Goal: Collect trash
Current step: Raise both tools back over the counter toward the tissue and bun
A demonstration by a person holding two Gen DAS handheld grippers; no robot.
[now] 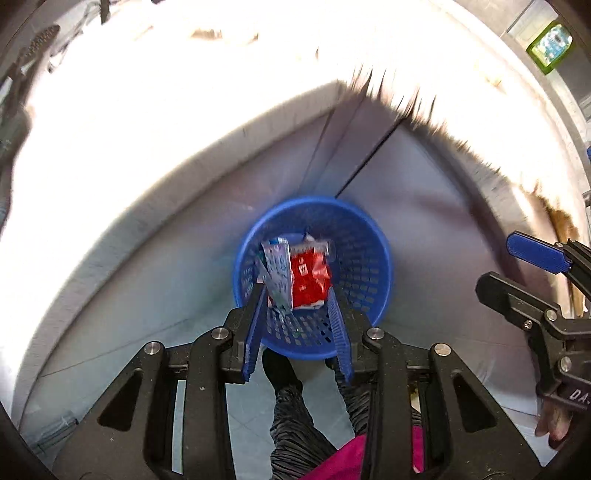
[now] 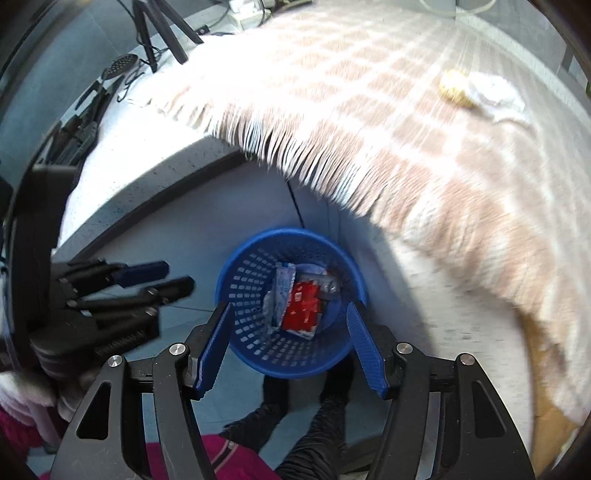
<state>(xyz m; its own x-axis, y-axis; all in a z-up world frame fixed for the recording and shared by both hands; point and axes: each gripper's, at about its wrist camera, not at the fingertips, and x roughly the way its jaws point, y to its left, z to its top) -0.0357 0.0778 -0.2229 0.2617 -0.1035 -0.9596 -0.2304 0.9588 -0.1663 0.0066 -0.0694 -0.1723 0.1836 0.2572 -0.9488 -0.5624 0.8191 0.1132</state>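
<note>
A blue perforated waste basket (image 1: 365, 258) stands on the floor below both grippers; it also shows in the right wrist view (image 2: 243, 280). Inside lie a red wrapper (image 1: 309, 275) (image 2: 303, 308) and a silver-blue wrapper (image 1: 277, 267) (image 2: 282, 291). My left gripper (image 1: 297, 299) is open and empty above the basket; it also shows in the right wrist view (image 2: 162, 278). My right gripper (image 2: 290, 314) is open and empty above the basket, and shows at the right of the left wrist view (image 1: 509, 266). A crumpled yellow scrap (image 2: 456, 88) and a white tissue (image 2: 496, 94) lie on the table.
A table with a fringed checked cloth (image 2: 406, 147) overhangs the basket at the right. A white desk edge (image 2: 147, 173) curves at the left. Tripod legs (image 2: 162, 29) and cables stand beyond. The person's dark legs (image 2: 321, 413) are below the basket.
</note>
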